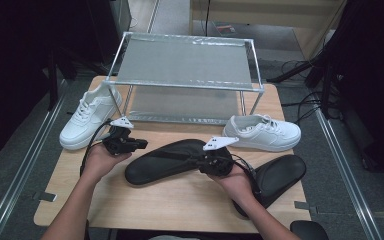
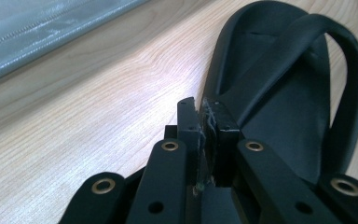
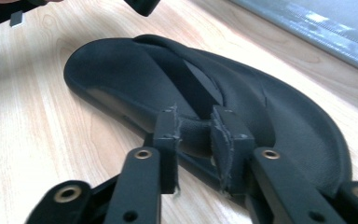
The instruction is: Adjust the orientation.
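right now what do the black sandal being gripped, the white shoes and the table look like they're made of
Black sandal: likely moulded foam or soft rubber; matte, finely textured, with footbed and strap looking like one material.
White sneakers: smooth leather or a synthetic lookalike; stitched panels, laces, slight sheen.
Table: wood or wood-look laminate; pale surface with visible grain lines, satin finish.

A light wood-grain desk [image 1: 180,200] stands on a grey carpeted floor [image 1: 25,150]. At its far edge sits a two-tier metal-framed rack [image 1: 185,62] with grey mesh shelves. Shiny metal rails [image 1: 27,160] run along the floor on both sides of the desk. Black cables [image 1: 300,107] trail across the carpet at the right, near dark equipment stands [image 1: 330,70]. Pale wooden furniture [image 1: 260,15] lines the back. The far left and right corners lie in deep shadow, while even overhead light falls on the desk
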Demonstrator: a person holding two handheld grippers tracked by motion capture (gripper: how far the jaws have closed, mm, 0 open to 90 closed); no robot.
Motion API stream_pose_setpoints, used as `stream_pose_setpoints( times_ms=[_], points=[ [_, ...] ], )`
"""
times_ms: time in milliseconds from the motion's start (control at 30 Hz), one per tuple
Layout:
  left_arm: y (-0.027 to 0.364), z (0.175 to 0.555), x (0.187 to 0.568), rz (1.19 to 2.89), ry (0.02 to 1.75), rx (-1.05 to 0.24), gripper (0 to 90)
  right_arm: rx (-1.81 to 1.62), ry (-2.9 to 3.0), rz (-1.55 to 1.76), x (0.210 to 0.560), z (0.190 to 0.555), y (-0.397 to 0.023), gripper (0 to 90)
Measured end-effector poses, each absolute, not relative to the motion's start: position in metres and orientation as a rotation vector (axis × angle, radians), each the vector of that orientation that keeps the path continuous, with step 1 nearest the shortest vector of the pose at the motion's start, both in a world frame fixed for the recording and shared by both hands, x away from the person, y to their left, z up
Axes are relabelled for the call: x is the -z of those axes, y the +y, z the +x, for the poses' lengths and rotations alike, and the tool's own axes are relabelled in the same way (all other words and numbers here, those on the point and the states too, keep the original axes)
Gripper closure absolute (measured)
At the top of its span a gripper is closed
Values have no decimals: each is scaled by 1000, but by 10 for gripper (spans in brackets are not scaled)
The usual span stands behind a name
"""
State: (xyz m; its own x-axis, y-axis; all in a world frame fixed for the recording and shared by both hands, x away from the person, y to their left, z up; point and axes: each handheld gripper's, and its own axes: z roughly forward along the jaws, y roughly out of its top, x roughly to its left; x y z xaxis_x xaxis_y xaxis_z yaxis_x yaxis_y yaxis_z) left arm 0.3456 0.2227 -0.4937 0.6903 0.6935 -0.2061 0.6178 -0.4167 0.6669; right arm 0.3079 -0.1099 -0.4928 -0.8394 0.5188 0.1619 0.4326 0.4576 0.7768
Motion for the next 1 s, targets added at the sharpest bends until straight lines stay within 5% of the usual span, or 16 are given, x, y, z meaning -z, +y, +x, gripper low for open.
stream_pose_setpoints(
  times_ms=[333, 1000],
  points=[
    [224, 350, 501, 2150, 1009, -142, 870, -1328, 2647, 881, 496, 308, -106, 886],
    [212, 349, 510, 2222, 991, -106, 885, -1302, 2641, 874, 501, 311, -101, 900]
  ],
)
